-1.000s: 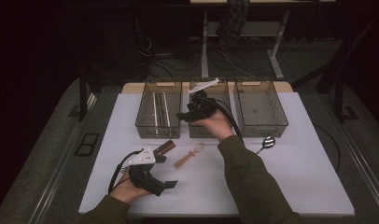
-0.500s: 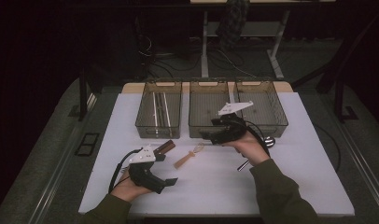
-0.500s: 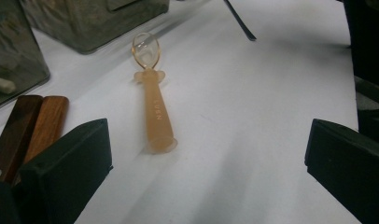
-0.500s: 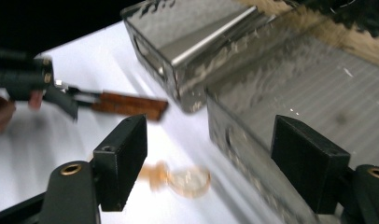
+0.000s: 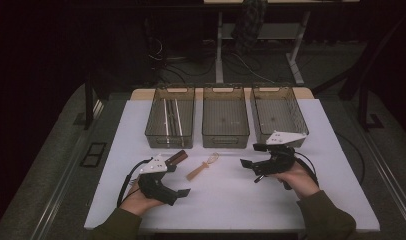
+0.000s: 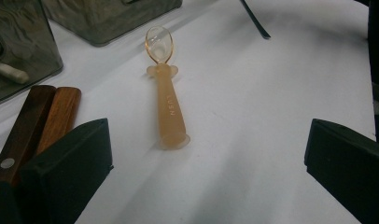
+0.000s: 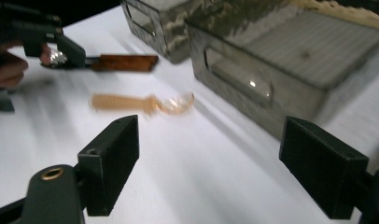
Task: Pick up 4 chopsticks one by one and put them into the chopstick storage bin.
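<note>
The left gripper [image 5: 183, 192] rests near the white table's [image 5: 231, 205] front-left edge, jaws apart and empty beside two brown wooden handles [image 6: 40, 123]. Mid-surface lies the translucent orange spoon-like utensil [image 5: 203, 167], probably the next sort into the three smoky clear plastic bins [image 5: 225, 117] (back edge). The right gripper [image 5: 250, 170] faces it, jaws having just been opening, empty. Dark room, cables behind.

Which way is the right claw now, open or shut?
Open. The right claw's jaws have just been opening and stand wide apart over bare table, nothing between them; the orange spoon lies beyond.
</note>
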Demonstrator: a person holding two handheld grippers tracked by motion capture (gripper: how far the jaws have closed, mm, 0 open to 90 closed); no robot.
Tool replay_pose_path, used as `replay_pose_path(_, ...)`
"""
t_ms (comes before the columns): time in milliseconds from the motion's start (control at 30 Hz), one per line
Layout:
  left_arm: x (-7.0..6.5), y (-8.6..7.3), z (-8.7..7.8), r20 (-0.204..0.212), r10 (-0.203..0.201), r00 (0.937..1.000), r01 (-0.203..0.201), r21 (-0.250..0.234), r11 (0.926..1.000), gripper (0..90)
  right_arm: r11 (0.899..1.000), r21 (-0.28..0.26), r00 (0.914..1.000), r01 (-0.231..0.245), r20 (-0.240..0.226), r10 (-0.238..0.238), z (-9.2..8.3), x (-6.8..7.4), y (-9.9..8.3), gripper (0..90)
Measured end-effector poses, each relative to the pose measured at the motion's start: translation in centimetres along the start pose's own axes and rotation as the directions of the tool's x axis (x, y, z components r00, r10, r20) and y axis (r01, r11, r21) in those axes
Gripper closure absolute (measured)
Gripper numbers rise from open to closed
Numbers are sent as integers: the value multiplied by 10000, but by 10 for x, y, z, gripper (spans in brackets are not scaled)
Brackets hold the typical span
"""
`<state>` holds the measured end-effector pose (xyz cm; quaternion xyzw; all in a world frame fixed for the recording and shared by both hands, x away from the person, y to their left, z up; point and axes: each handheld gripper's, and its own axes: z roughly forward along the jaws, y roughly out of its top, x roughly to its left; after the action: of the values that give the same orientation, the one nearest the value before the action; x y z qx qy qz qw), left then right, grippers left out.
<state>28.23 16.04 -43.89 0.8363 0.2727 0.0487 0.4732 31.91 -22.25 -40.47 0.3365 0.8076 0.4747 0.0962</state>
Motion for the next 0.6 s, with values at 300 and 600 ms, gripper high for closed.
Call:
replay_pose_path(300,-4,1,1,-21,169,9999,-169,131,9998,7,9996,-217,9995,-164,265,169,-28,-3,-41,185)
replay_pose_path(600,-5,5,-2,-313,200,9993,-192,242,9995,47,9999,-129,9994,-17,349,21,-44,-6,-69,185)
